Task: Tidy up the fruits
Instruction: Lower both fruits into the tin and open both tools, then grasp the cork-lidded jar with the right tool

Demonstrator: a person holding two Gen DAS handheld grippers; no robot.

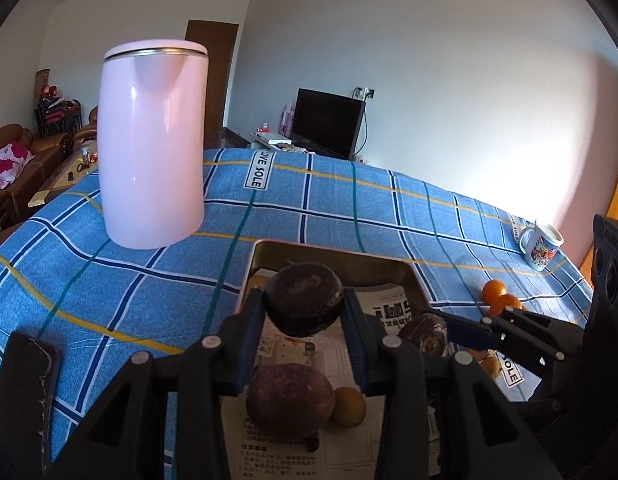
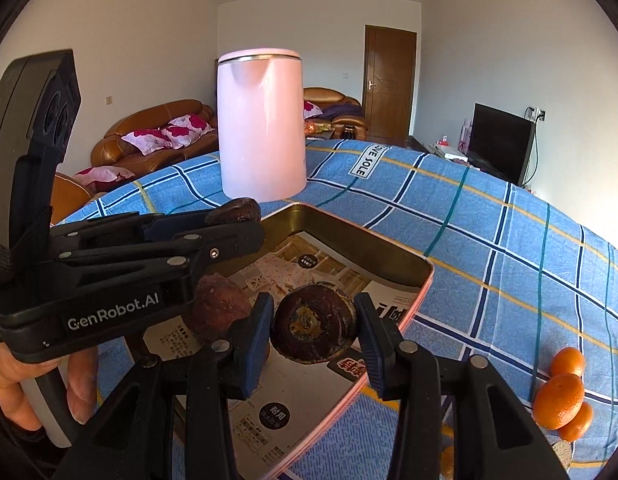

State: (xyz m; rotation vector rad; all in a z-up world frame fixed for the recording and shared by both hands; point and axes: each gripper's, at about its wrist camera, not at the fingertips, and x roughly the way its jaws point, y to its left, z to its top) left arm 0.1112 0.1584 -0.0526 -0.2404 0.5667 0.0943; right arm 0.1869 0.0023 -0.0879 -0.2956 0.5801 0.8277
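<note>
My left gripper (image 1: 304,300) is shut on a dark purple passion fruit (image 1: 305,298) and holds it above the paper-lined metal tray (image 1: 309,249). My right gripper (image 2: 313,322) is shut on a dark wrinkled passion fruit (image 2: 313,323) over the same tray (image 2: 423,280). In the left wrist view a passion fruit (image 1: 289,400) and a small yellow fruit (image 1: 349,406) lie in the tray, and the right gripper (image 1: 441,330) shows with its fruit (image 1: 424,334). In the right wrist view the left gripper (image 2: 245,220) shows above another passion fruit (image 2: 219,306). Tangerines (image 2: 559,396) lie on the cloth to the right, also in the left wrist view (image 1: 499,296).
A tall pink kettle (image 1: 153,144) stands on the blue checked tablecloth (image 1: 109,280) behind the tray, also in the right wrist view (image 2: 261,128). A printed mug (image 1: 543,244) stands at the table's right edge. A sofa, a door and a TV lie beyond the table.
</note>
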